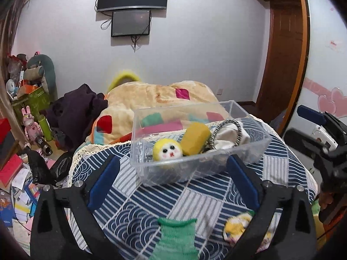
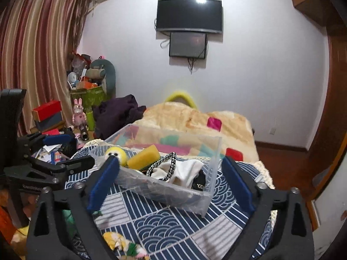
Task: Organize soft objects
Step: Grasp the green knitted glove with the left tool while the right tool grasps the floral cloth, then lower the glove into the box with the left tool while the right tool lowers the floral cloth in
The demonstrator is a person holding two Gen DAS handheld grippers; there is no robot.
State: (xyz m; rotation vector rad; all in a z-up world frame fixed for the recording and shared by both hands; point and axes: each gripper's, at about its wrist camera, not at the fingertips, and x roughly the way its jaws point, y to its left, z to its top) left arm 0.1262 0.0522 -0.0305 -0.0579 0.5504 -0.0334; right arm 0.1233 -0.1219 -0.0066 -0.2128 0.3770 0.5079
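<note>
Already the bin (image 1: 195, 151) holds a plush (image 1: 167, 151), sponge (image 1: 195, 137) and cloth (image 1: 227, 136); green sock (image 1: 176, 236) and yellow toy (image 1: 236, 227) remain outside. Both tongs gape wide, empty.

The desk (image 1: 282, 164) is covered by a blue-and-white patterned cloth (image 1: 151, 203), on which a clear plastic bin (image 1: 195, 169), a green sock (image 1: 176, 236) and a yellow-white crumpled sock (image 1: 238, 225) are laid.
</note>
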